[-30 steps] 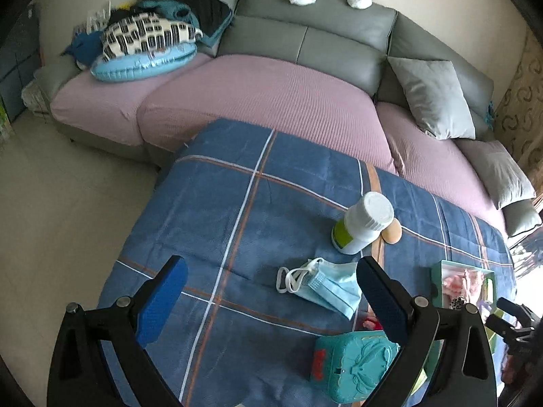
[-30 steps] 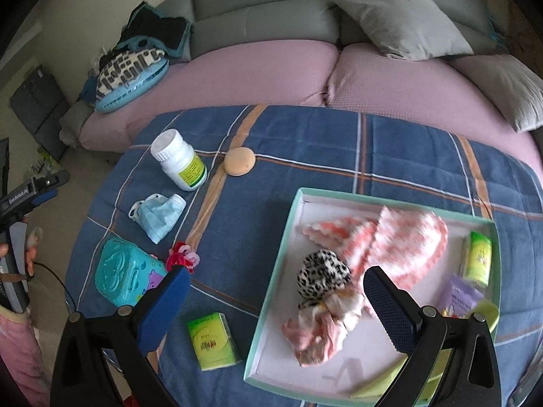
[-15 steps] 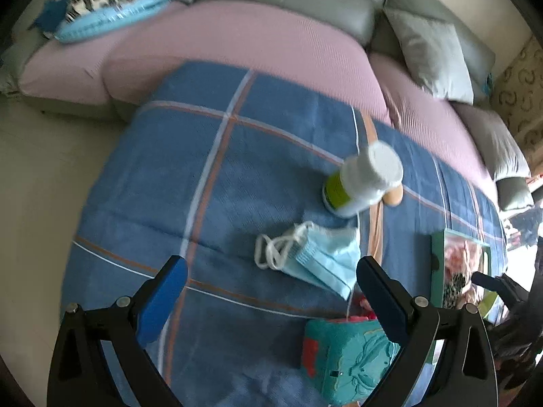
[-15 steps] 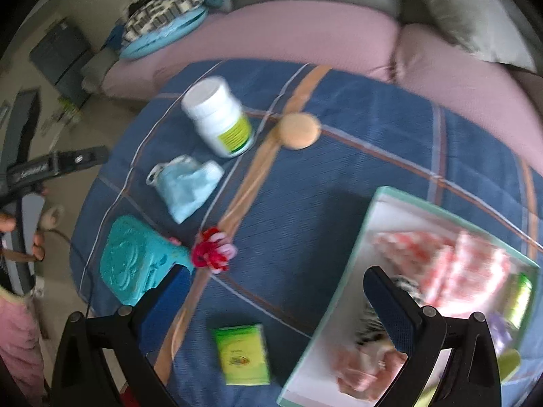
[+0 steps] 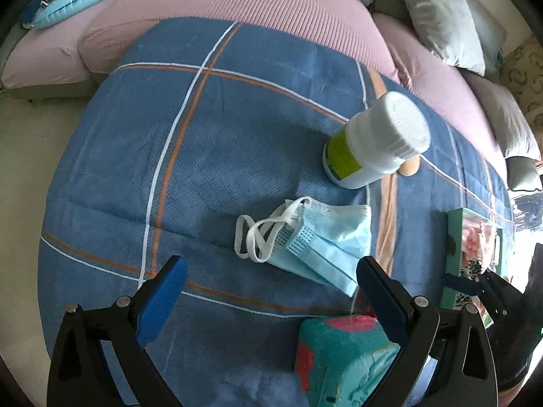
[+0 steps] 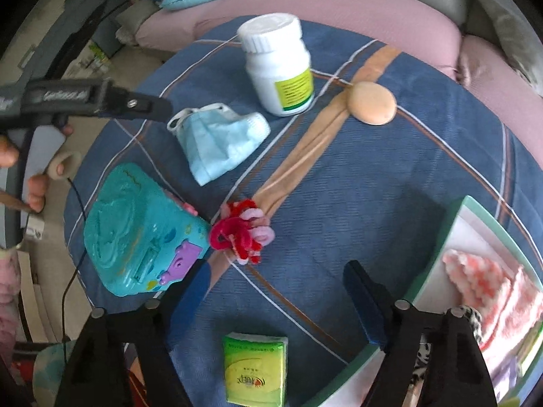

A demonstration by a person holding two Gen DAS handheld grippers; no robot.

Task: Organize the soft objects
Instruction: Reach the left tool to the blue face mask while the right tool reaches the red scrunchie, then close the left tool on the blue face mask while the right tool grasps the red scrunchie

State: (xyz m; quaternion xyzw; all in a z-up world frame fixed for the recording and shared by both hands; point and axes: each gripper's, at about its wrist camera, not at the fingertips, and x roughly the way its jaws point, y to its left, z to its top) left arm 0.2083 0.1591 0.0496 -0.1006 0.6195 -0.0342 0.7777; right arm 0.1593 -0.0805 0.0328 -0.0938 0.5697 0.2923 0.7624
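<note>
A light blue face mask (image 5: 315,237) lies on the blue plaid cloth, just ahead of my left gripper (image 5: 268,288), which is open and empty above it. It also shows in the right wrist view (image 6: 220,142). A red and pink hair scrunchie (image 6: 242,234) lies beside a teal toy case (image 6: 142,227), just ahead of my right gripper (image 6: 275,291), which is open and empty. A round beige sponge puff (image 6: 373,101) lies near a white pill bottle (image 6: 281,64). A mint-rimmed tray (image 6: 437,254) at the right holds pink cloths (image 6: 488,288).
A green tissue pack (image 6: 254,369) lies under my right gripper. The bottle (image 5: 373,142) stands behind the mask. The teal case (image 5: 342,356) sits under my left gripper's right finger. A pink and grey sofa (image 5: 271,0) with cushions runs behind the table.
Both grippers have moved lower and closer to the table. The left one has come down over the mask. The right one has swung left from the tray toward the scrunchie.
</note>
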